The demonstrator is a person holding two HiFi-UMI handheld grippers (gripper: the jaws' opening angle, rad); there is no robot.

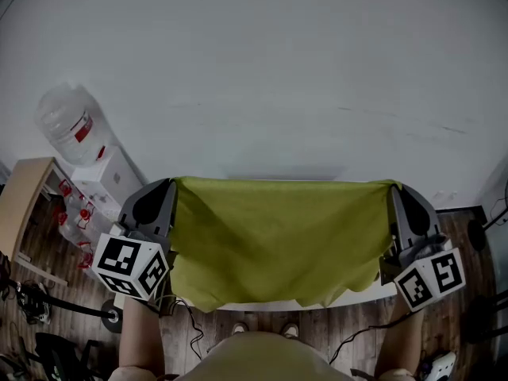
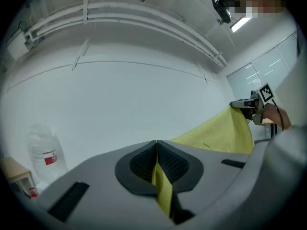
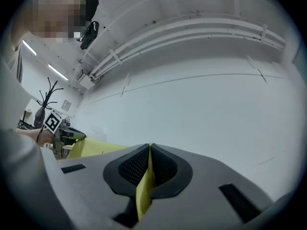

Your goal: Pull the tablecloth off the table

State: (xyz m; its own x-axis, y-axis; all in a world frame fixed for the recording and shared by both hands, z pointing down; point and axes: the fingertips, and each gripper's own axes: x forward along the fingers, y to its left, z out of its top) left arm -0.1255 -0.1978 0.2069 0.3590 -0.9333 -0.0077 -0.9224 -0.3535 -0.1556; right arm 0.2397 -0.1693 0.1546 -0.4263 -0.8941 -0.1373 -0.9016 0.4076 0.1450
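The yellow-green tablecloth [image 1: 278, 236] hangs stretched between my two grippers, lifted in front of the white wall. Its lower edge drapes over the white table [image 1: 365, 294]. My left gripper [image 1: 169, 184] is shut on the cloth's upper left corner. In the left gripper view the pads [image 2: 144, 163] pinch a yellow fold [image 2: 163, 188], and the cloth [image 2: 225, 133] runs off to the right gripper [image 2: 249, 104]. My right gripper [image 1: 394, 189] is shut on the upper right corner. In the right gripper view a yellow strip [image 3: 144, 190] sits between its pads [image 3: 164, 166].
A water dispenser with a large bottle [image 1: 71, 125] stands at the left by a wooden shelf [image 1: 24, 197]. Cables and a stand lie on the wooden floor [image 1: 468, 292]. A coat rack [image 3: 48, 92] stands far off in the right gripper view.
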